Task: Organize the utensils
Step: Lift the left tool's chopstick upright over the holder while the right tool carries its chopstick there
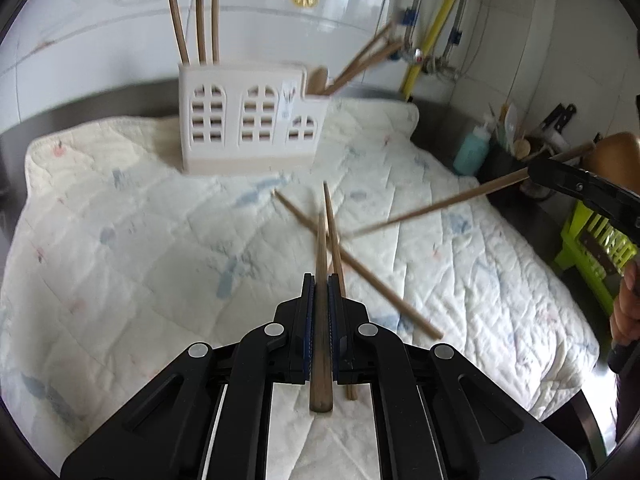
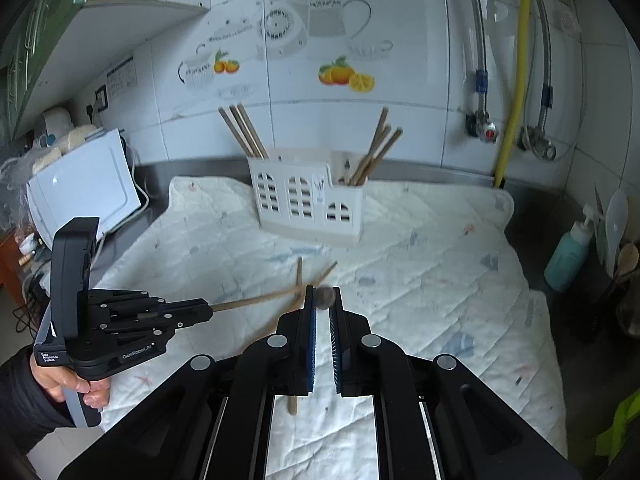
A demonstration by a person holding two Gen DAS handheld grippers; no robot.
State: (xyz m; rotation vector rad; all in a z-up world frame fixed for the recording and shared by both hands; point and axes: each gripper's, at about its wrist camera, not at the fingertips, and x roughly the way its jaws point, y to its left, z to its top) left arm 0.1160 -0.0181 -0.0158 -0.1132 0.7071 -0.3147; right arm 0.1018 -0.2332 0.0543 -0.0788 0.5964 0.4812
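- White wall tiles with fruit and teapot decals back a steel tabletop [image 2: 532, 236] covered by a quilted white cloth [image 1: 132, 240].
- At the far side of the cloth stands the white utensil holder [image 1: 248, 120], its walls cut with arched windows.
- Three chopsticks [image 1: 198, 22] stand in the holder's left compartment; several more [image 2: 374, 152] lean out of its lower right compartment.
- Two loose chopsticks [image 1: 362, 270] lie crossed on the cloth in front of the holder.
- Nearer than the holder, the left gripper [image 1: 320, 292] has its fingers closed on a dark brown chopstick [image 1: 321, 320] that runs lengthwise between the pads and points toward the holder.
- To the right of the holder, the right gripper [image 1: 560, 174] clamps another chopstick [image 1: 440, 204] near its thick end, the thin tip slanting down toward the crossed pair.
- From the right wrist view, only that chopstick's round butt end [image 2: 325, 297] shows between the fingertips.
- Right of the holder, off the cloth, stand a teal pump bottle [image 2: 568, 256] and a green plastic basket [image 1: 596, 248].
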